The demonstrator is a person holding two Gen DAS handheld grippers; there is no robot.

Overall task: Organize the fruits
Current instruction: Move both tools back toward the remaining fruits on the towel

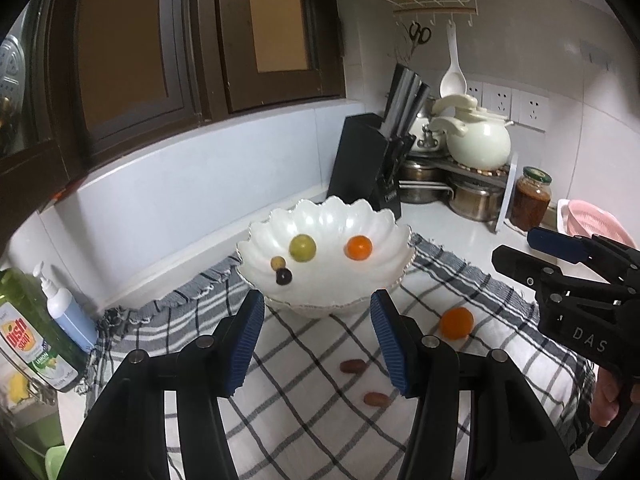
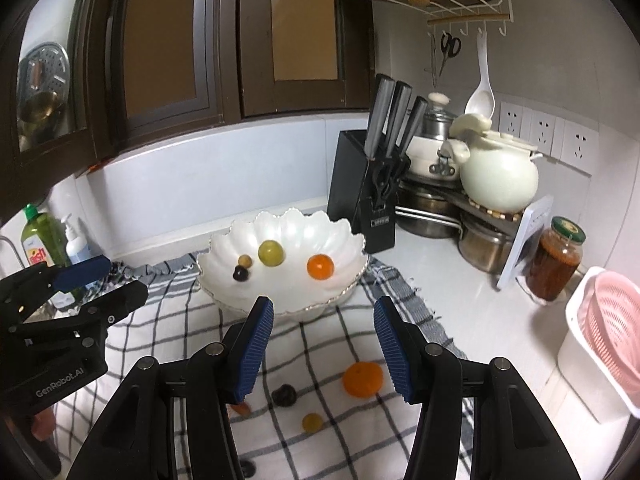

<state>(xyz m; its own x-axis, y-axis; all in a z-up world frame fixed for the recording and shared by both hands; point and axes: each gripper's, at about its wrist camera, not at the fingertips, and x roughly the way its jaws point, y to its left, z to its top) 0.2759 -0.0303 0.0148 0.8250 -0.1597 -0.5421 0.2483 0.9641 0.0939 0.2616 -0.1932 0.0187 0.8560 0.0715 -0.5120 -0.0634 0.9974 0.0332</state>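
A white scalloped bowl (image 1: pixel 280 224) (image 2: pixel 320 220) stands on a checked cloth (image 1: pixel 312 420) (image 2: pixel 192 328) and holds a green fruit (image 1: pixel 302 247) (image 2: pixel 271 253), an orange (image 1: pixel 359 247) (image 2: pixel 320 267) and two small fruits, one tan, one dark (image 1: pixel 283 277) (image 2: pixel 241 273). On the cloth lie another orange (image 1: pixel 456 322) (image 2: pixel 362 378), two reddish dates (image 1: pixel 352 366), a dark fruit (image 2: pixel 284 395) and a small yellow-green fruit (image 2: pixel 312 422). My left gripper (image 1: pixel 318 344) (image 2: pixel 96 284) hovers open in front of the bowl, nothing between its pads. My right gripper (image 2: pixel 324 350) (image 1: pixel 516 252) is open above the loose fruits.
A black knife block (image 1: pixel 368 160) (image 2: pixel 360 184), stacked pots with a white ceramic pot (image 2: pixel 500 176) and a sauce jar (image 2: pixel 554 264) stand behind right. A pink basket (image 2: pixel 612 320) sits far right. Dish soap bottles (image 1: pixel 32 320) stand at left by the wall.
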